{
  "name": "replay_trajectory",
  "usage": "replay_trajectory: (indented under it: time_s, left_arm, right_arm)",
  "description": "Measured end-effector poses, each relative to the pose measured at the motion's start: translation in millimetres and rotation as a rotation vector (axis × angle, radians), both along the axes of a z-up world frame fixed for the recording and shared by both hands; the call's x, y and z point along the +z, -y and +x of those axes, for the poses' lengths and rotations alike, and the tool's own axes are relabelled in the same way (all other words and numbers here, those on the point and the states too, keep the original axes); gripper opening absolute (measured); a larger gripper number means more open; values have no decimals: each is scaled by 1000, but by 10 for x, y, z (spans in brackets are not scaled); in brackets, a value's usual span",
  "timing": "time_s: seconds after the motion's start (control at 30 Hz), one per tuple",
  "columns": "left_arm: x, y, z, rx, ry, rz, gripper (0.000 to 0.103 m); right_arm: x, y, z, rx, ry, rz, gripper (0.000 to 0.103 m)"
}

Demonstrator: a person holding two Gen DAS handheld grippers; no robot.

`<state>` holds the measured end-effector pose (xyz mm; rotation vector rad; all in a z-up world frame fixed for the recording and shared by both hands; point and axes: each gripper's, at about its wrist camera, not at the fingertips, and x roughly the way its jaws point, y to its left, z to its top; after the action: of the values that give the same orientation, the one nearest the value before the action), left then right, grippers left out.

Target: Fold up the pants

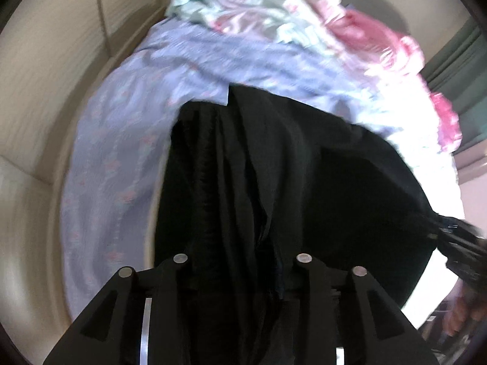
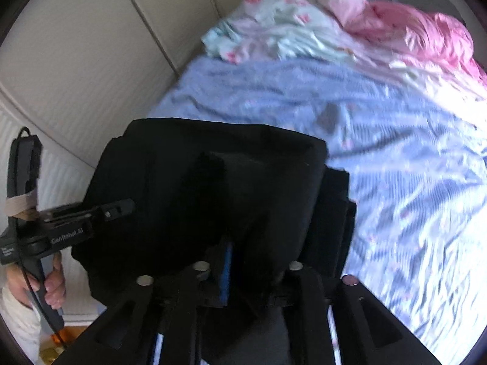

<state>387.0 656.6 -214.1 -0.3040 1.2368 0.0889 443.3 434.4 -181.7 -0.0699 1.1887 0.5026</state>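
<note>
The black pants (image 1: 274,182) hang bunched in front of the left wrist camera, over a bed with a pale blue sheet (image 1: 121,140). My left gripper (image 1: 243,273) is shut on the pants, whose cloth runs down between its jaws. In the right wrist view the pants (image 2: 213,188) are a dark folded bundle held above the sheet (image 2: 395,152). My right gripper (image 2: 246,270) is shut on the pants too. The left gripper also shows in the right wrist view (image 2: 121,208), clamped on the bundle's left edge. The right gripper shows in the left wrist view (image 1: 441,228) at the pants' right edge.
A crumpled floral quilt (image 2: 274,27) and a pink blanket (image 2: 426,33) lie at the far end of the bed. A beige padded wall (image 2: 91,45) runs along the left side of the bed. A hand (image 2: 51,286) holds the left gripper's handle.
</note>
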Motion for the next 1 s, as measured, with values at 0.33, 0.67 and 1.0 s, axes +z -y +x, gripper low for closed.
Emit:
replay_trajectory:
  time_s: [0.33, 0.67, 1.0]
  left_arm:
    - [-82, -212, -224, 22, -49, 222, 66]
    - [417, 53, -696, -32, -2, 441, 70]
    - [1362, 970, -1567, -52, 231, 258, 84]
  right_arm:
    - [-142, 279, -295, -95, -28, -38, 59]
    - [-32, 636, -762, -96, -6, -84, 59]
    - [973, 1372, -1617, -114, 193, 11, 72]
